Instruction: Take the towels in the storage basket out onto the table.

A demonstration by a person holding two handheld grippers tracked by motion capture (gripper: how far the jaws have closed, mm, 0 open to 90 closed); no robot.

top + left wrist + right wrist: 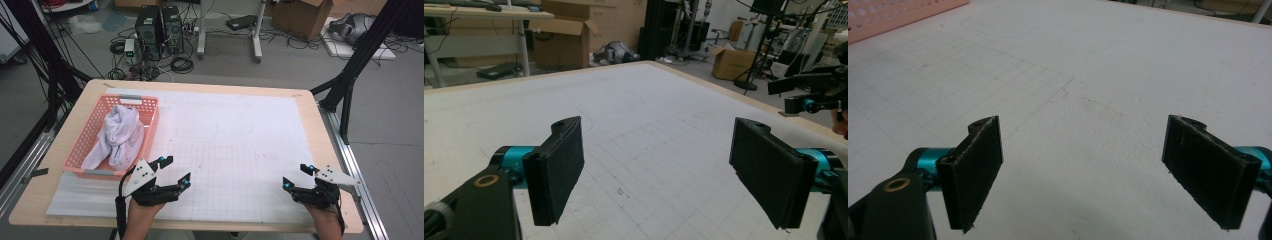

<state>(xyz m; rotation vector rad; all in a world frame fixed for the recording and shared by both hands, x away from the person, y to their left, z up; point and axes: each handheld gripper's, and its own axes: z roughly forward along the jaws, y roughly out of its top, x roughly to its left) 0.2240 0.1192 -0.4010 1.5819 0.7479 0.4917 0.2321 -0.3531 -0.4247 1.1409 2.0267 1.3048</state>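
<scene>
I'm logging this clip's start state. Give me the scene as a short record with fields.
surface: table covered by a white gridded mat
container: pink basket at the mat's left edge
contents: white cloth bunched inside the basket
left tool: open, nothing held, near the basket's front corner
right tool: open, nothing held, over the mat's right front
contact: neither tool touches the cloth

Black tools, teal joints, grey plates
</scene>
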